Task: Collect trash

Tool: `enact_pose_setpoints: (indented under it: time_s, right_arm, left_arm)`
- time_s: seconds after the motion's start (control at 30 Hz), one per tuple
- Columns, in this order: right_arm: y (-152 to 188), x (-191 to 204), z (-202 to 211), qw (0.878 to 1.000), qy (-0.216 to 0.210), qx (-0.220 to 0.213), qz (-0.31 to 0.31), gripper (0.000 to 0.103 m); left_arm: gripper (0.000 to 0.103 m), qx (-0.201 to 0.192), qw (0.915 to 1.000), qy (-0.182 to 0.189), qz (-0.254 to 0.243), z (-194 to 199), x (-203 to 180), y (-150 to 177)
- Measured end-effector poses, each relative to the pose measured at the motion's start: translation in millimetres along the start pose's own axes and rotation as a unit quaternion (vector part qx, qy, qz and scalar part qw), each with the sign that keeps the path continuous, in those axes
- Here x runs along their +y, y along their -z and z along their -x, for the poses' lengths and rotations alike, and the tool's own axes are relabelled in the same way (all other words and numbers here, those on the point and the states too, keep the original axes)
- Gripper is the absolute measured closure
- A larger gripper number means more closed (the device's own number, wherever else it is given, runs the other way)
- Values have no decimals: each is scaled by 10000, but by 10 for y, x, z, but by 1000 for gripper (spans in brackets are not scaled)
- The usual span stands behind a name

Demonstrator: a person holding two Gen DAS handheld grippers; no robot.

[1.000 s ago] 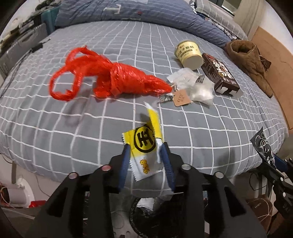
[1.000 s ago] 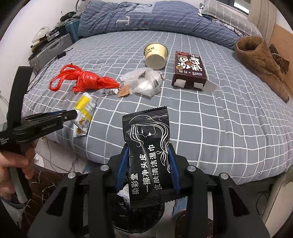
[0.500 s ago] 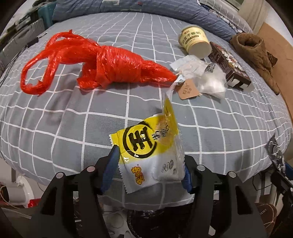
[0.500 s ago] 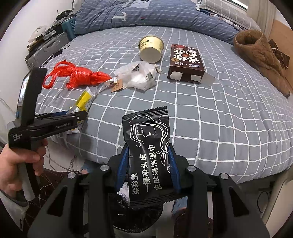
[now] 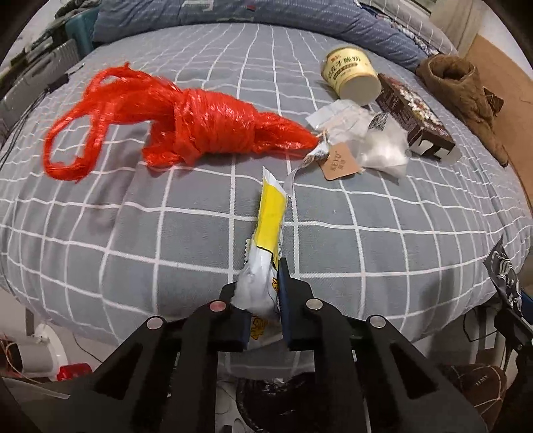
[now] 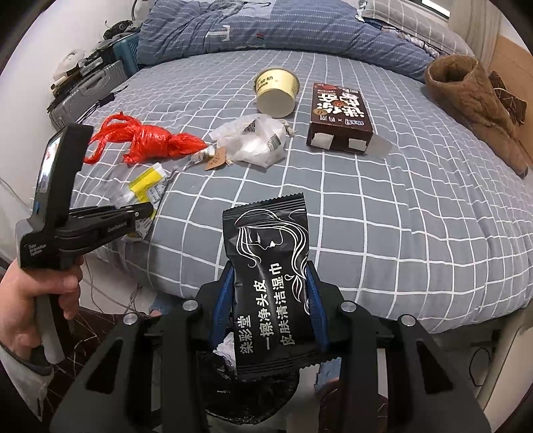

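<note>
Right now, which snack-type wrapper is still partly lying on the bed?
The yellow-and-white plastic wrapper: pinched in the left gripper, whose jaws just closed, far end on the grey checked bedsheet. The black foil packet is held clear.

So there's a bed with a grey sheet gridded in white lines (image 6: 416, 206) filling most of both views. A rumpled blue striped duvet (image 6: 266, 30) runs along the top, a brown fuzzy boot (image 6: 473, 103) lies on its side at the upper right, and a grey hard-shell suitcase (image 6: 83, 93) sits at the upper left.
</note>
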State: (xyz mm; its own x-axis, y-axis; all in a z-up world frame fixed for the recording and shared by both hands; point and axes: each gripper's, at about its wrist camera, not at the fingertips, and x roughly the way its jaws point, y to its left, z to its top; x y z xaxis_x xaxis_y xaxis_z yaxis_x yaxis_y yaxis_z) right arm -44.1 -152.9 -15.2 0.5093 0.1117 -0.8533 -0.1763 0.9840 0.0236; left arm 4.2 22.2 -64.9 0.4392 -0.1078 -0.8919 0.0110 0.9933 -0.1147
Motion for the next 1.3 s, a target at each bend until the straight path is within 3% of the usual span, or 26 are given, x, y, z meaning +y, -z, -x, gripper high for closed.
enact_pose_setpoints:
  time_s: [0.87, 1.3]
  right_arm:
    - [114, 349, 595, 9991, -60, -420, 44, 64]
    - [369, 556, 784, 9989, -87, -451, 119, 64]
  left_arm:
    - [90, -620, 9977, 161, -200, 1226, -41, 426]
    - [89, -597, 9978, 265, -132, 1433, -57, 824]
